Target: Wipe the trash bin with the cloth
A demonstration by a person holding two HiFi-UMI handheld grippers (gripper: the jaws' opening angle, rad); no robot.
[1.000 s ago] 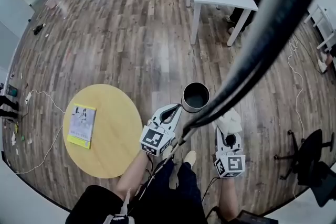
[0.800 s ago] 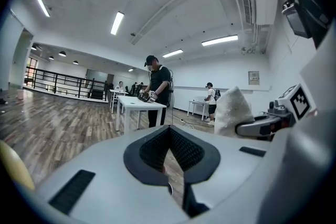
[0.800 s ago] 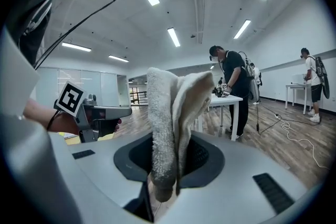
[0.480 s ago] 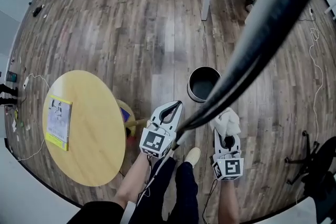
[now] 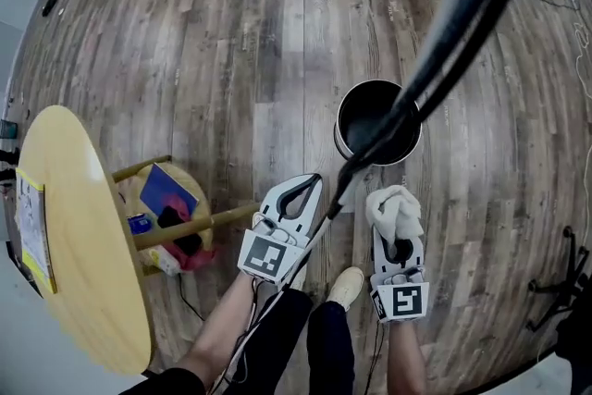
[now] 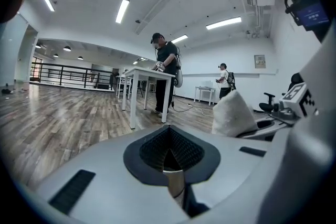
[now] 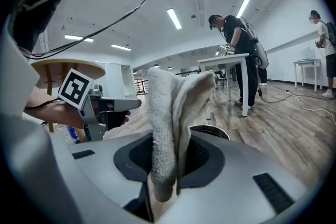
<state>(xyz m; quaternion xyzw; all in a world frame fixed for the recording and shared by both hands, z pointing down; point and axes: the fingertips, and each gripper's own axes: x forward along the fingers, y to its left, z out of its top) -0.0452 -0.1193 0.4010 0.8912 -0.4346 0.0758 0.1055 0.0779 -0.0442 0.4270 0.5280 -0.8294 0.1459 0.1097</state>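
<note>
A: Cloth (image 5: pixel 393 206), where is it seen?
B: It is pinched upright between the clenched jaws of the right gripper (image 5: pixel 396 225) and is bunched above them.
A: And the trash bin (image 5: pixel 340 136)?
B: It is stood on the wooden floor (image 5: pixel 231 60) at 12 o'clock from the cloth, near but apart. The left gripper (image 5: pixel 313 183), at 9 o'clock, is closed on nothing.

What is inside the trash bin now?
The trash bin shows only a dark inner wall and bottom; no item is visible. A black cable near the camera covers its right part.
</note>
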